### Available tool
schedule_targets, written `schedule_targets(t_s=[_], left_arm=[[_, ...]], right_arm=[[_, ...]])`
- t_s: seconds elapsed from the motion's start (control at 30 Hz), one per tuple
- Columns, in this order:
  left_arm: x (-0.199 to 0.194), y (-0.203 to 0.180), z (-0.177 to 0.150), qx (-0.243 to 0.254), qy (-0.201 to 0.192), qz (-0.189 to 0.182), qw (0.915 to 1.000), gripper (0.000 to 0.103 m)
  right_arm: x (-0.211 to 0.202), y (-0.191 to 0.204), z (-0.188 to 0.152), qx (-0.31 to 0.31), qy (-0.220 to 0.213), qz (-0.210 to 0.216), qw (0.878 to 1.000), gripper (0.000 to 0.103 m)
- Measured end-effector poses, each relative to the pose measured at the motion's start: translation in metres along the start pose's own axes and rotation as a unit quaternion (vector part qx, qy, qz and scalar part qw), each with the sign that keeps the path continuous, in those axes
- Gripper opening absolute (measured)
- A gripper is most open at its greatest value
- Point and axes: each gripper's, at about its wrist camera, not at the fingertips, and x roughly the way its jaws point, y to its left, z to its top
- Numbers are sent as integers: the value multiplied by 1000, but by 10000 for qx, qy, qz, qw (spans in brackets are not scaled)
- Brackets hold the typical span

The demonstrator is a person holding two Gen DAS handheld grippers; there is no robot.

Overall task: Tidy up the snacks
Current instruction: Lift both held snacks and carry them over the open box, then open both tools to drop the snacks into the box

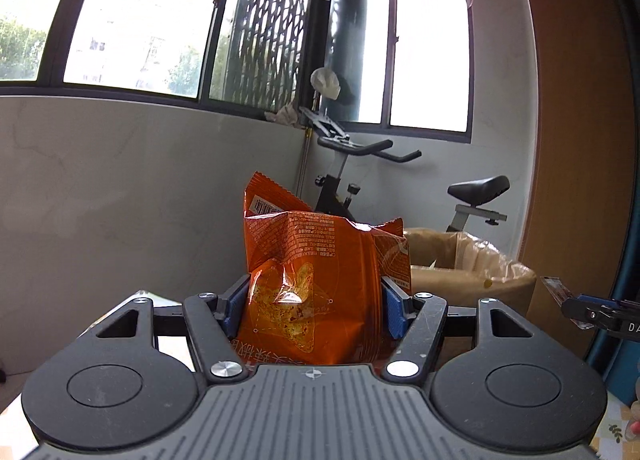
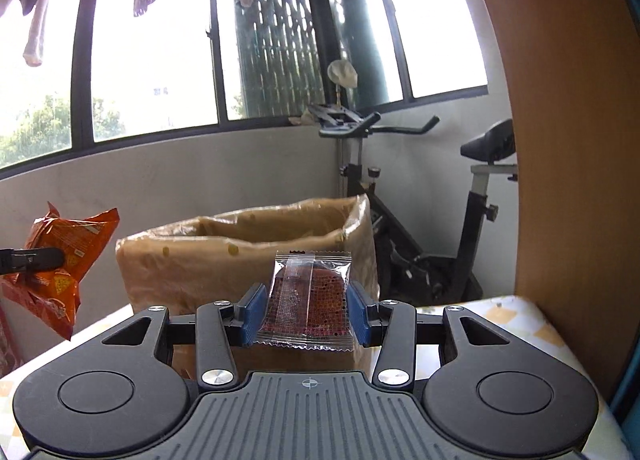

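Note:
My left gripper (image 1: 316, 300) is shut on an orange snack bag (image 1: 316, 260), which stands upright between the blue pads and is lifted off the table. The same orange bag (image 2: 64, 256) hangs at the left edge of the right wrist view, with a left finger across it. My right gripper (image 2: 306, 310) is shut on a small clear packet with a dark red snack (image 2: 308, 300), held up in front of a brown box lined with plastic (image 2: 248, 252). In the left wrist view, that brown box (image 1: 472, 272) lies behind and right of the orange bag.
An exercise bike (image 2: 432, 220) stands behind the box by the windowed wall. A wooden panel (image 2: 568, 140) rises on the right. The table has a pale patterned cloth (image 2: 516, 320). Laundry hangs overhead near the windows. The right gripper (image 1: 592, 314) shows at the right edge of the left wrist view.

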Motion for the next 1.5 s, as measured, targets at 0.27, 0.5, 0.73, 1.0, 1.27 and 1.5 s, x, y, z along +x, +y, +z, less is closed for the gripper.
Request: schedule_targets(t_s=[0.27, 0.5, 0.73, 1.0, 1.27, 1.5], left_arm=[[57, -31, 53, 168, -341, -280, 9989, 68], [134, -55, 83, 393, -191, -234, 9988, 68], [172, -46, 71, 191, 492, -214, 9984, 68], [189, -44, 50, 596, 985, -120, 9933, 69], [176, -36, 55, 656, 920, -186, 9934, 85], [154, -24, 54, 568, 777, -483, 9942, 87]], right_arm=[[50, 9, 59, -303, -114, 355, 9988, 41], [125, 15, 86, -214, 121, 33, 9997, 41], [167, 8, 75, -288, 617, -293, 9972, 41], [178, 5, 58, -407, 971, -401, 9936, 42], [169, 5, 54, -324, 1077, -435, 9927, 54], [142, 17, 54, -586, 1077, -264, 9921, 71]])
